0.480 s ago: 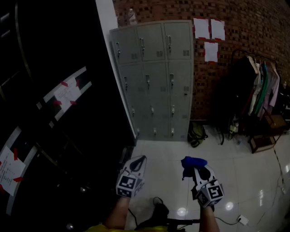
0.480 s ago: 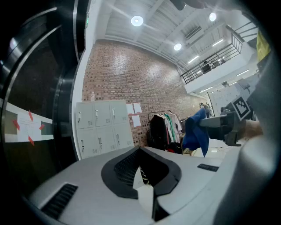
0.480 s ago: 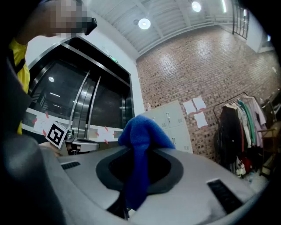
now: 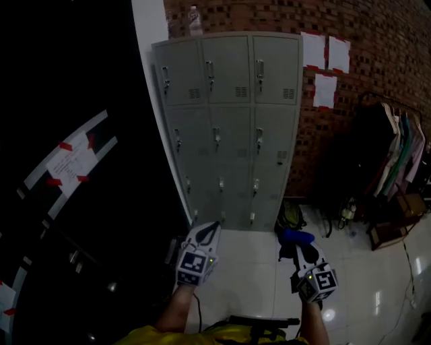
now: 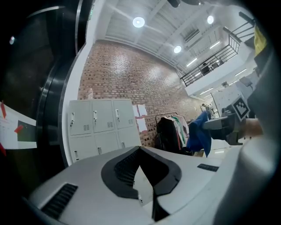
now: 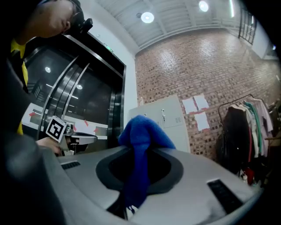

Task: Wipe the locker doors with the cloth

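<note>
Stepped closer: lockers (image 4: 229, 121) larger and nearer ahead of the jaws, cloth (image 4: 296, 236) now near their base.

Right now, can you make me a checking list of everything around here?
Surface: pale, shiny tiled floor.
Job's things: grey lockers, doors shut; blue cloth.
Clutter: bottle on top of the lockers; bag on the floor beside them.
Grippers: left gripper shut, empty; right gripper shut on the blue cloth; both apart from the lockers.
Cables: thin dark cord below the left gripper.
Surroundings: brick wall with papers; clothes rack.
</note>
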`<state>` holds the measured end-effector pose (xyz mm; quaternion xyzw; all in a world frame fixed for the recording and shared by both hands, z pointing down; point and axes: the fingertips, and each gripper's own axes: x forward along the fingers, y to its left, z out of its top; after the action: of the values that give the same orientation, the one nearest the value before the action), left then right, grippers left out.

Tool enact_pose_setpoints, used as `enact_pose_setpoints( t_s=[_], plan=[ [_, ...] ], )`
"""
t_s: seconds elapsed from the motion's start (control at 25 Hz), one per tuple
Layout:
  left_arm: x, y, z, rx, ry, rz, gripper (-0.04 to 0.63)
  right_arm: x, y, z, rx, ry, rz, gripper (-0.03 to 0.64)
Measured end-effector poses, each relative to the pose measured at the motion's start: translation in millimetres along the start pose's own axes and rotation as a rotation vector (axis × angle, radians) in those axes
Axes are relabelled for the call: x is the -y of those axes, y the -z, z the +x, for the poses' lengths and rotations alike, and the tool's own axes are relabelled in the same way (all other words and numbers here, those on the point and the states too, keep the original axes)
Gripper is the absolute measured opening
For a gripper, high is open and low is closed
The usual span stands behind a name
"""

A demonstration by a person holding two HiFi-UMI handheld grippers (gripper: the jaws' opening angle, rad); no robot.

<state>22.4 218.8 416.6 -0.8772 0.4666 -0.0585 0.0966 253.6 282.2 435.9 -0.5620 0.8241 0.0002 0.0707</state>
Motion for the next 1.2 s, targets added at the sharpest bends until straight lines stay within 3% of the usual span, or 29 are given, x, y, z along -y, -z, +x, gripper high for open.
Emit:
enact_pose_setpoints(
  t_s=[0.16,0.4,0.84,1.2],
  plan=[
    [-45,17,46,-0.029,0.016,-0.031,-0.003,1,15,68,-0.042,-0.03,0.034,0.066],
    [-114,50,124,-0.067,-0.032,-0.058,-0.003,25,39,188,-0.071,-0.092,0.054,0.066],
    [-250,78,330,-0.094,-0.127,-0.042,-0.003,129,49,451,0.001,-0.152,0.075,0.066],
    [-335,90,438,-0.079,-0.167,-0.086,-0.003,153,57,588,-0.05,-0.177,0.068,0.066]
  ],
)
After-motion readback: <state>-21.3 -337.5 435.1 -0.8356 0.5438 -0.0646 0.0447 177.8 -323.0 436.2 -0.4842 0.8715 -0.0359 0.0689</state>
